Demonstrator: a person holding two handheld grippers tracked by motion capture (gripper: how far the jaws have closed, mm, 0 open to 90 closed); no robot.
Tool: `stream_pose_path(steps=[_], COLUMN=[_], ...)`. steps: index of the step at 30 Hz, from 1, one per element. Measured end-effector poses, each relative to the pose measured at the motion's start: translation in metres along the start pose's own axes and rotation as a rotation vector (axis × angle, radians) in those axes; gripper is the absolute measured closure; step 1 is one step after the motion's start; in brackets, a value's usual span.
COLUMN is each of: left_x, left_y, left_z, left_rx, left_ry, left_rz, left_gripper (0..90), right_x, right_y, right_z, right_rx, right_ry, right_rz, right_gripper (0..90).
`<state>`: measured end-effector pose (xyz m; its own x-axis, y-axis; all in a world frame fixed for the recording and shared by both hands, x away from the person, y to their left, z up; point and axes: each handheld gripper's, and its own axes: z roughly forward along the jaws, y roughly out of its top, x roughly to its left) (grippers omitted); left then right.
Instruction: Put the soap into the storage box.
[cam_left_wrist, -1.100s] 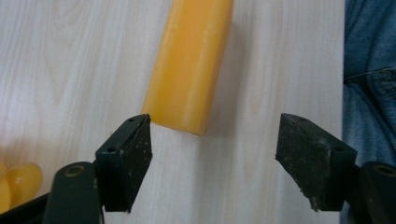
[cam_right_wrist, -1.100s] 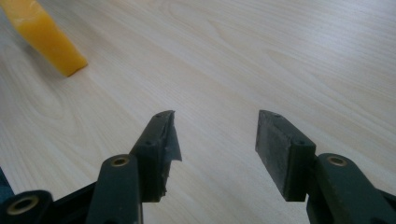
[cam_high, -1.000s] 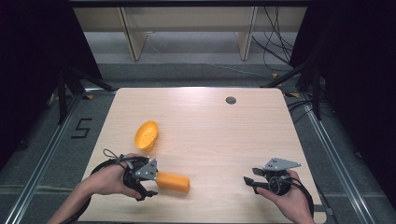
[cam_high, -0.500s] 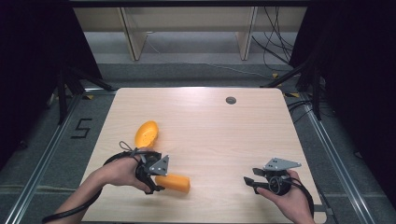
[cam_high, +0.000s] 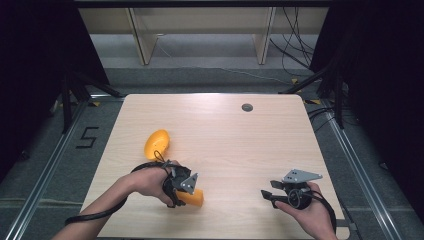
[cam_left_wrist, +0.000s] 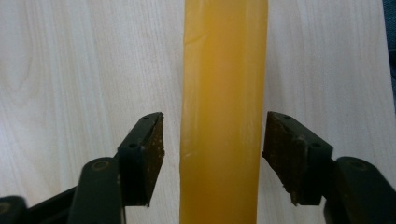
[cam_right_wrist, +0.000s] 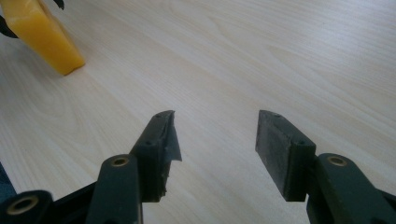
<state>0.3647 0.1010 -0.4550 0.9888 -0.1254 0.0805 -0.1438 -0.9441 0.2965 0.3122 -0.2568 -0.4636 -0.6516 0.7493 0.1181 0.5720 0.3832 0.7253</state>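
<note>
A yellow-orange bar (cam_high: 196, 198) lies on the wooden table (cam_high: 225, 135) near its front edge. My left gripper (cam_high: 181, 192) points down over the bar's left part. In the left gripper view the bar (cam_left_wrist: 224, 70) runs between the jaws of my left gripper (cam_left_wrist: 215, 135). The jaws have just been closing, and a thin gap still shows on each side, so the pads do not press on it. My right gripper (cam_high: 266, 195) rests open at the front right, nothing between the jaws of this gripper (cam_right_wrist: 215, 126). The bar's end (cam_right_wrist: 44, 35) shows far off at the upper left of the right gripper view.
An orange bowl-like shell (cam_high: 156, 142) lies on the table just behind the left hand. A small dark round grommet (cam_high: 247, 107) sits near the table's far edge. Shelf legs and cables stand beyond the table on the floor.
My left gripper has moved right and slightly down onto the bar, and its jaws have narrowed around it. The right gripper has stayed put.
</note>
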Motion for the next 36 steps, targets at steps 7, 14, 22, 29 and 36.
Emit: stream_pose_path(steps=[7,14,22,29,36], left_x=[0.002,0.000,-0.004,-0.008,-0.008], left_y=[0.002,0.002,-0.013,-0.024,-0.027], left_z=[0.007,0.006,-0.005,-0.018,-0.027], left_rx=[0.056,0.102,0.035,-0.029,0.034], left_ry=[-0.034,-0.014,0.105,0.122,0.180], left_rz=[0.034,0.000,-0.362,-0.867,-0.986], left_gripper=[54.3,60.3,60.3,60.4,60.4], right_x=[0.000,0.000,0.000,0.000,0.000], right_y=[0.000,0.000,0.000,0.000,0.000], right_z=[0.000,0.000,0.000,0.001,0.001], right_rx=[-0.002,-0.002,-0.003,0.000,0.003], right_ry=[-0.004,-0.005,-0.007,-0.007,-0.008], right_rz=[-0.001,-0.001,-0.002,0.000,0.000], right_gripper=[47.7,47.7,47.7,47.7,47.6])
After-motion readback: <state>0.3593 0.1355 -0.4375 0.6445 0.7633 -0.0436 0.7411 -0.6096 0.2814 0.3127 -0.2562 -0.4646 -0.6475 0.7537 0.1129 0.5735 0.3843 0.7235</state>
